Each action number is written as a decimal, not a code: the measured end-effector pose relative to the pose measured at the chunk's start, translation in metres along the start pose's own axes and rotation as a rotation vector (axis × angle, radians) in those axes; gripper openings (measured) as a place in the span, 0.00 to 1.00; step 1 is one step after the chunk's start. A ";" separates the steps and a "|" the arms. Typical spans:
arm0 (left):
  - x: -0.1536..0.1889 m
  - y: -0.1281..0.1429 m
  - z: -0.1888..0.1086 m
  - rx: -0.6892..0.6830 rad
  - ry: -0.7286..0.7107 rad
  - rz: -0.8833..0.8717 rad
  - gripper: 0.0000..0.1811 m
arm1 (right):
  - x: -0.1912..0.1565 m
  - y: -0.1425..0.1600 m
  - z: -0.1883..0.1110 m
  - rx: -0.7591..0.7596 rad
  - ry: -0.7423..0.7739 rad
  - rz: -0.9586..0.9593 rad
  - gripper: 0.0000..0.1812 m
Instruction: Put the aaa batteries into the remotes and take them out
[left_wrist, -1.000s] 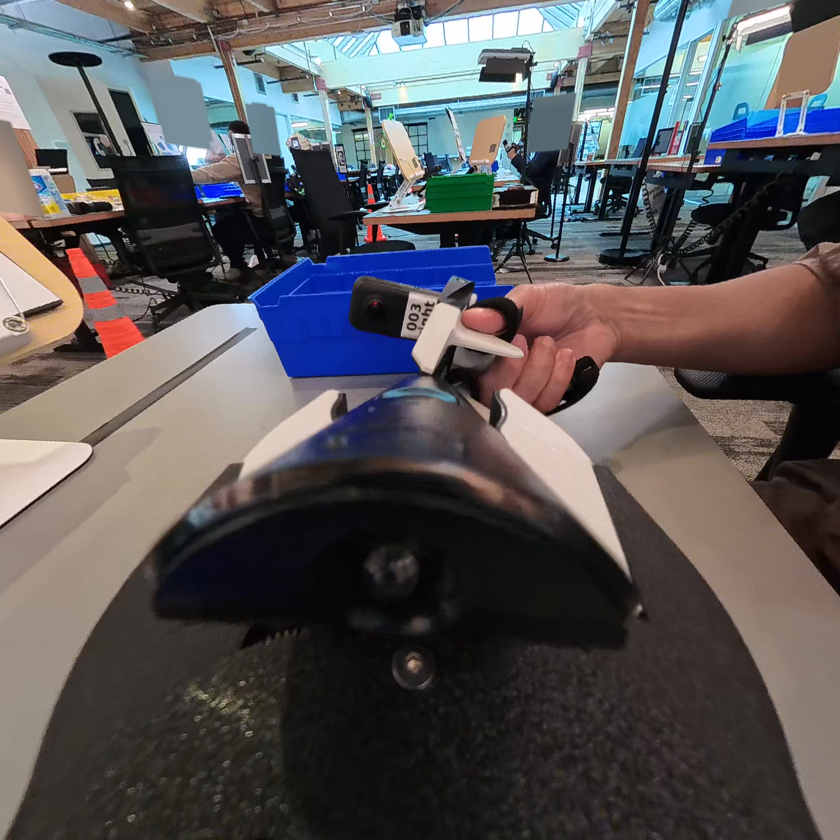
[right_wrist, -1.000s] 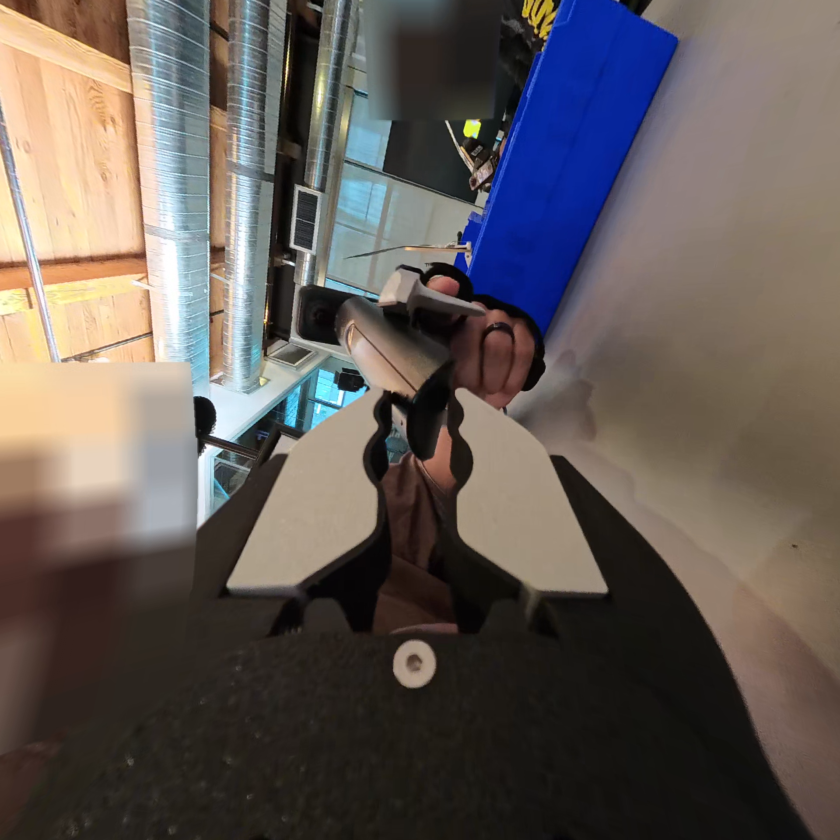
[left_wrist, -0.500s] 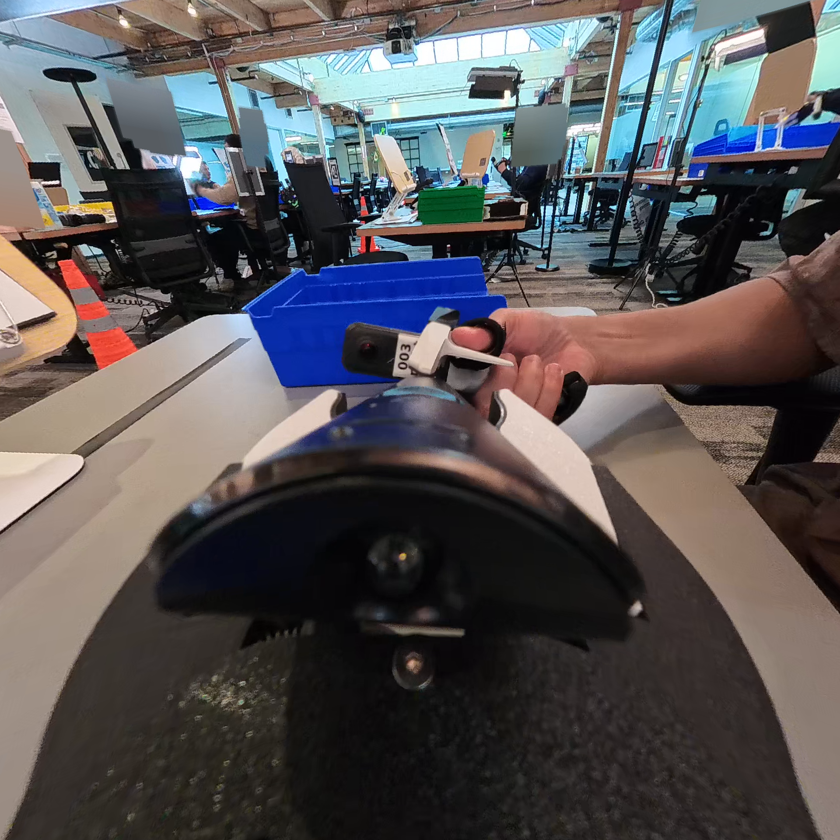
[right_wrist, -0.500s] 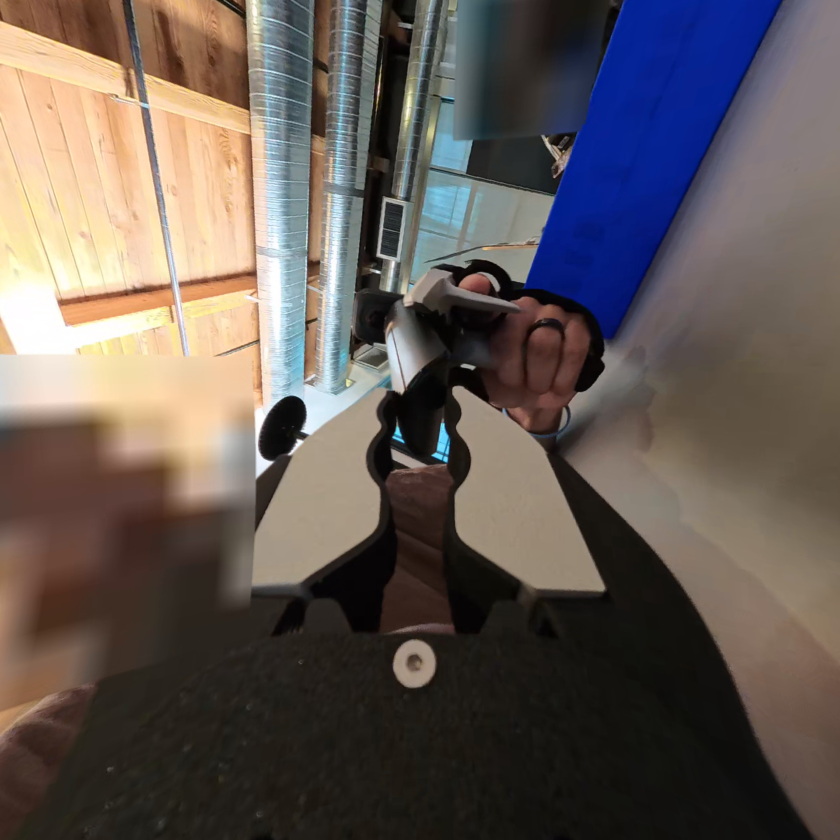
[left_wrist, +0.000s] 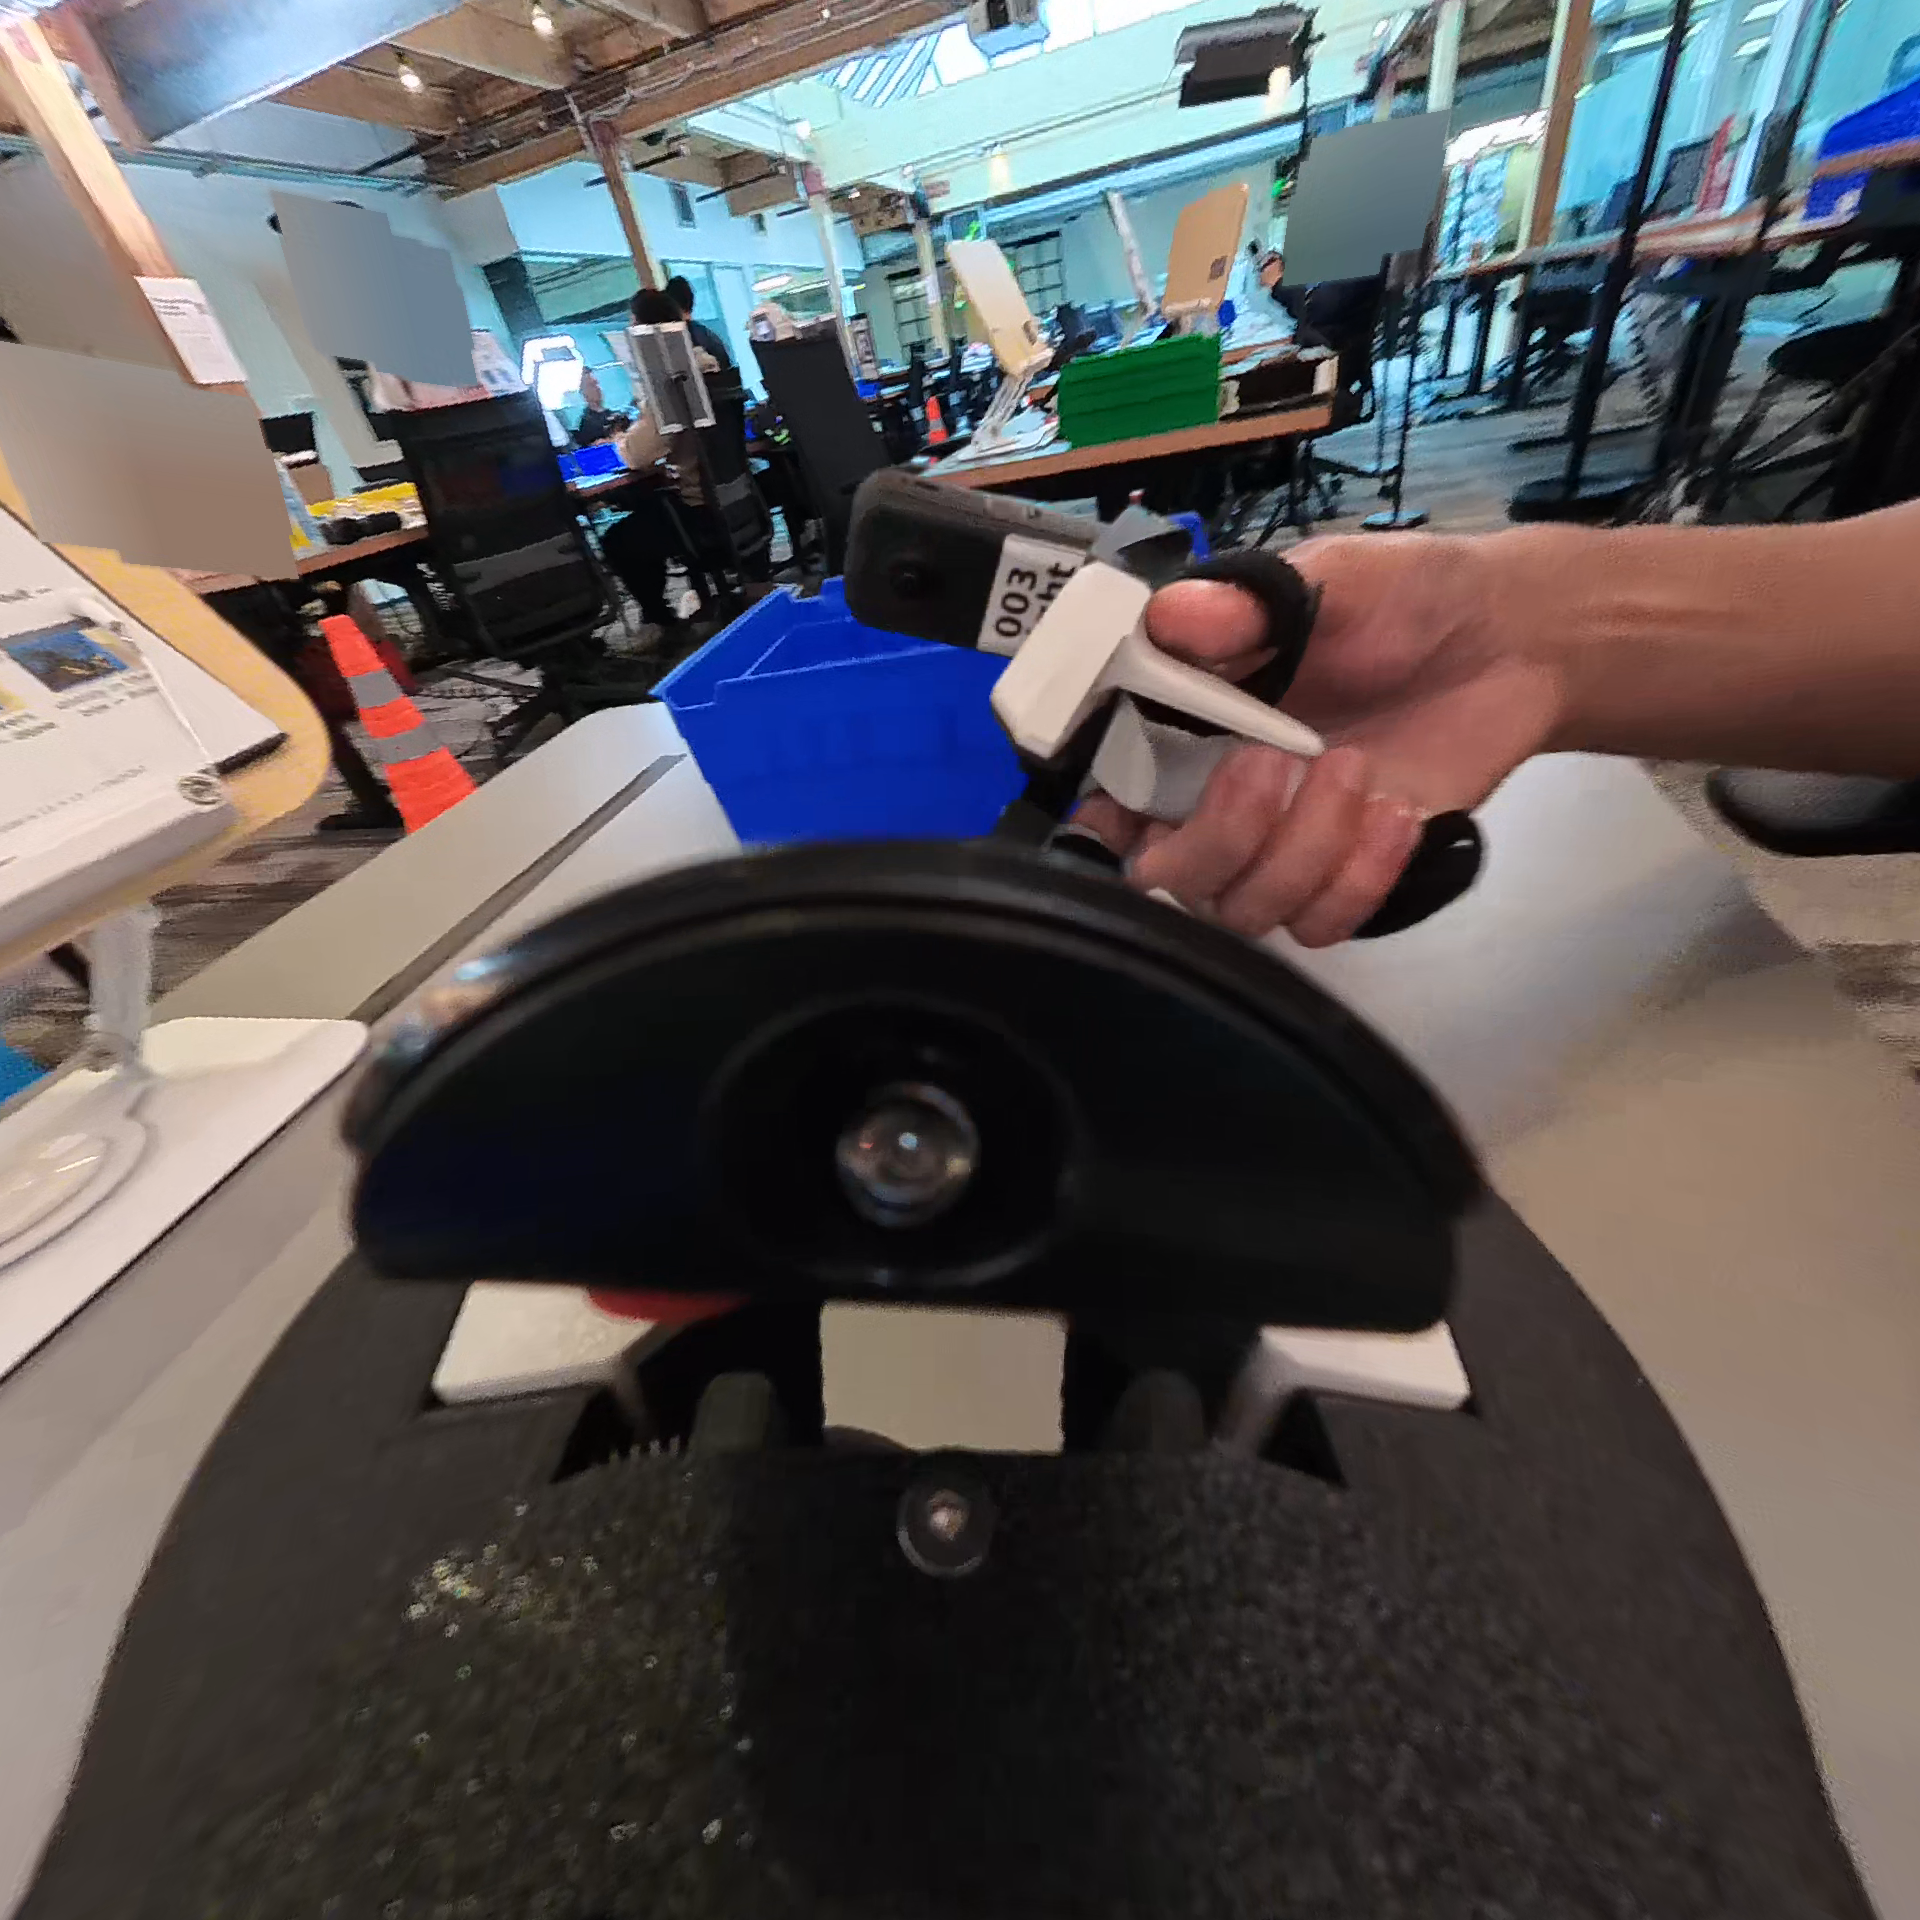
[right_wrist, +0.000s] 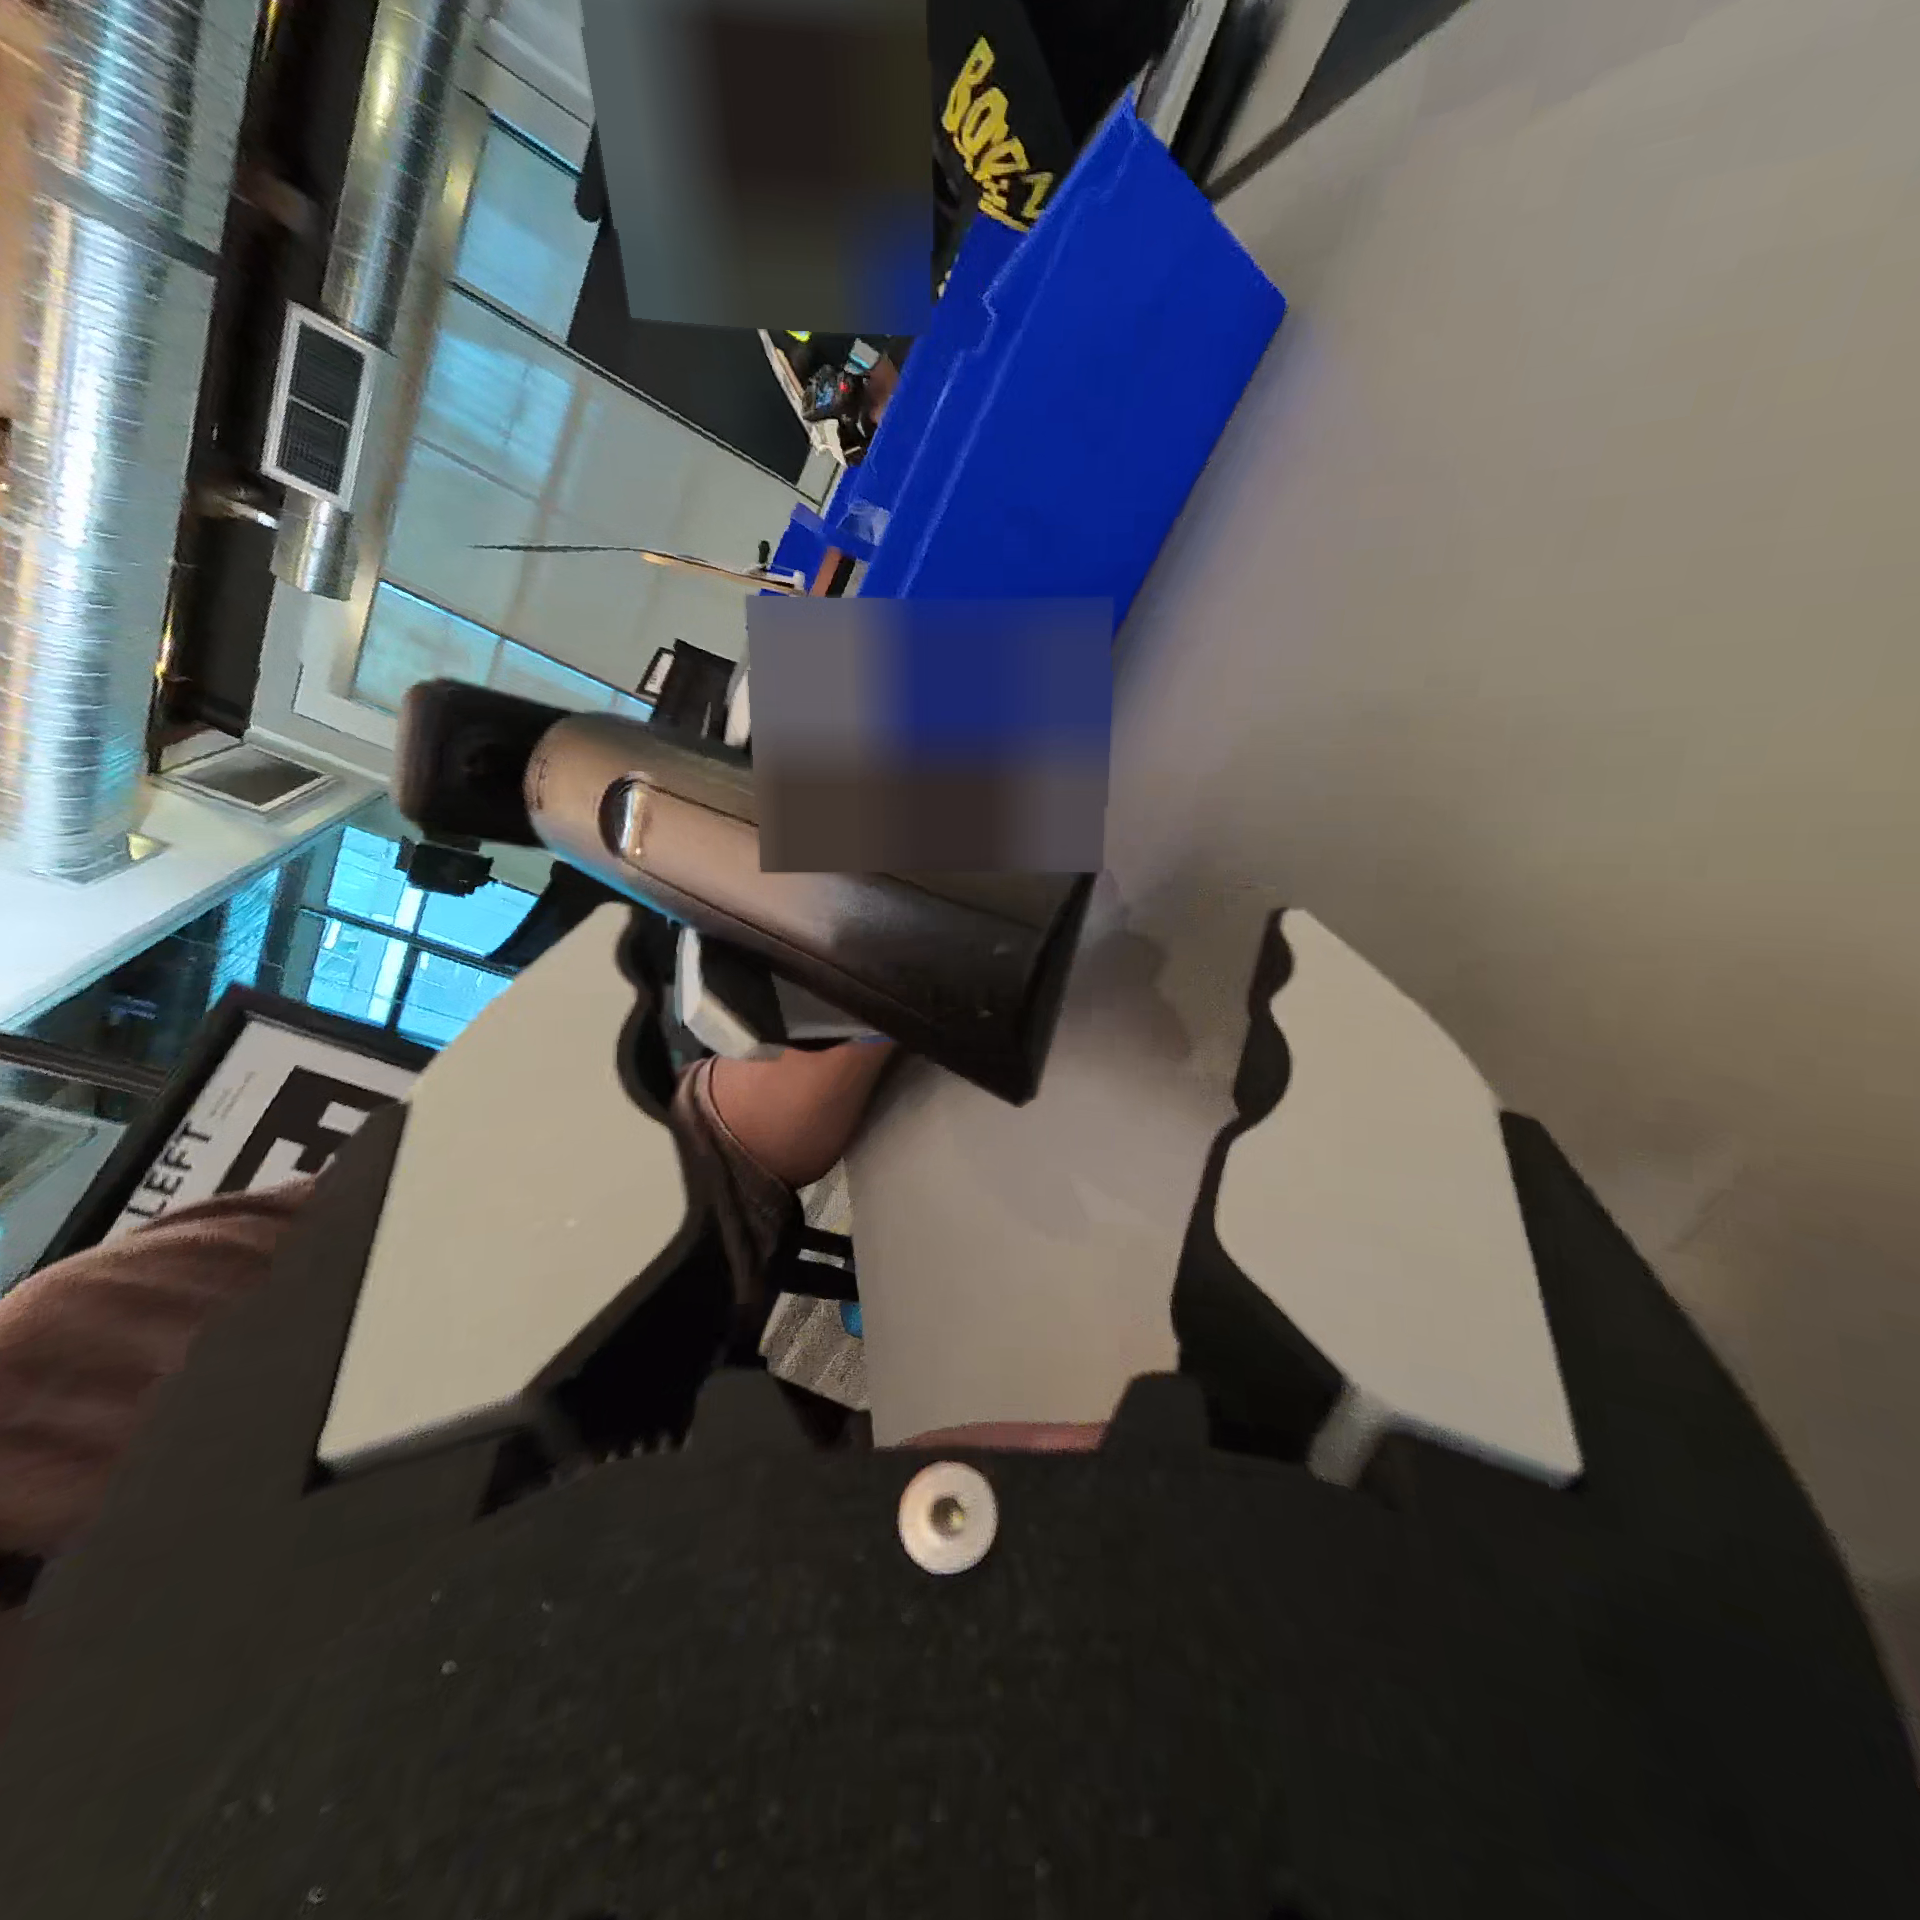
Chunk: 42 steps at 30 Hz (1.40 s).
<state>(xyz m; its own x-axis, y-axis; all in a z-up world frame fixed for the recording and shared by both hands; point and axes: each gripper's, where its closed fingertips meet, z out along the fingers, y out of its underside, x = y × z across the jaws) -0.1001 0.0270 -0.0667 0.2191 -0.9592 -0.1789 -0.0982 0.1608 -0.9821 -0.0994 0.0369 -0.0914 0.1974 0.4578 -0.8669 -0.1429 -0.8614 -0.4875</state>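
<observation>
1. Remote (left_wrist: 904, 1091): it is off the table (left_wrist: 1621, 1049) in my left claw (left_wrist: 940, 1382), its long axis running along the claw's fingers. Its half-round black end face points straight back into my left camera.
2. That end face hides the left claw's tips from me. Only the white finger bases show below it, but nothing else carries the remote, so I read this claw as clamped on it.
3. Far left in the left wrist view, a stand with a printed sheet (left_wrist: 94, 727) is at the table's edge, with an orange cone (left_wrist: 395, 717) on the floor behind.
4. Right of centre, a blue bin (left_wrist: 831, 727) sits on the table beyond the remote.
5. Further right, a hand (left_wrist: 1351, 727) holds my right claw (right_wrist: 951, 925). Its jaws are spread wide and grip nothing.
6. In the right wrist view the remote slants from upper left to lower right, its flat end nearest me.
</observation>
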 end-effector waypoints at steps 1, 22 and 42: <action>-0.002 0.001 0.000 -0.006 -0.023 0.023 0.61 | 0.001 0.003 0.005 0.000 0.014 0.024 0.62; -0.015 0.006 0.005 -0.040 -0.195 0.072 0.32 | -0.015 0.005 0.044 0.067 0.016 0.056 0.54; -0.013 0.007 0.007 -0.066 -0.222 0.113 0.33 | -0.029 0.010 0.042 -0.005 -0.138 0.104 0.40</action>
<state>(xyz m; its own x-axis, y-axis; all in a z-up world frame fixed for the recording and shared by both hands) -0.0970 0.0427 -0.0716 0.4102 -0.8603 -0.3028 -0.1959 0.2412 -0.9505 -0.1478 0.0239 -0.0754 0.0472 0.3919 -0.9188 -0.1511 -0.9064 -0.3944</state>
